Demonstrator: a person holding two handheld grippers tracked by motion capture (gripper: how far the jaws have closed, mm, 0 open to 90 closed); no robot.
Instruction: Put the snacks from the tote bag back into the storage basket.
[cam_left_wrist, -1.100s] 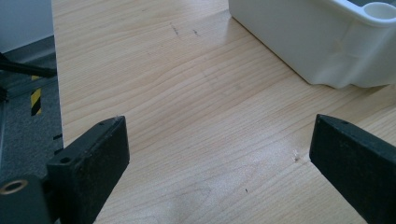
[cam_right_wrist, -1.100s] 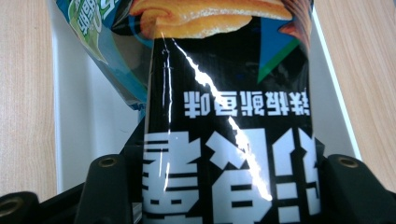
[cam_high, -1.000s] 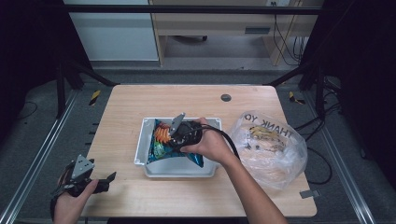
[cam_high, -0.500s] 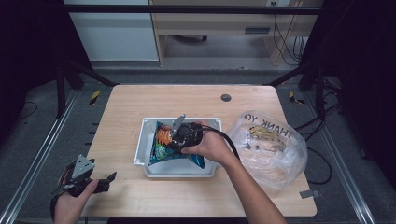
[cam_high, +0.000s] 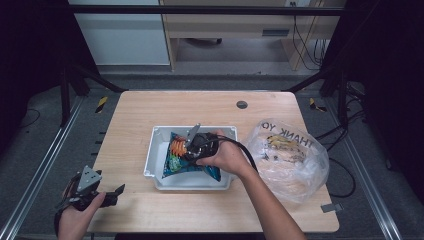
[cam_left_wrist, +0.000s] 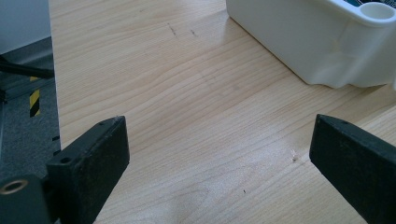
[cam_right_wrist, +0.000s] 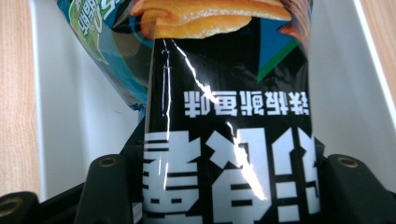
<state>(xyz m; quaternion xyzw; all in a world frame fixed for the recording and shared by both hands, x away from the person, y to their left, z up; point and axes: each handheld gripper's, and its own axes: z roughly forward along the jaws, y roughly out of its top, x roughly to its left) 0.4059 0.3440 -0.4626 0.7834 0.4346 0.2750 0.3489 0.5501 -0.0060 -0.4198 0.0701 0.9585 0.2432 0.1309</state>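
Left gripper (cam_high: 114, 191) sits near the table's front-left corner, well left of the white bin (cam_high: 159, 181), jaws spread, nothing held. Snack bag (cam_high: 192, 162) lies inside the bin, long axis running away from the right gripper (cam_high: 190, 150), which is clamped on its near end, likely positioned to lift it.

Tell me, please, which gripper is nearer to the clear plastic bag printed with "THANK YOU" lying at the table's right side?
The right. The right gripper is over the white plastic bin, just left of the clear plastic bag, its jaws around a black snack packet. The left gripper hovers open by the table's front left corner.
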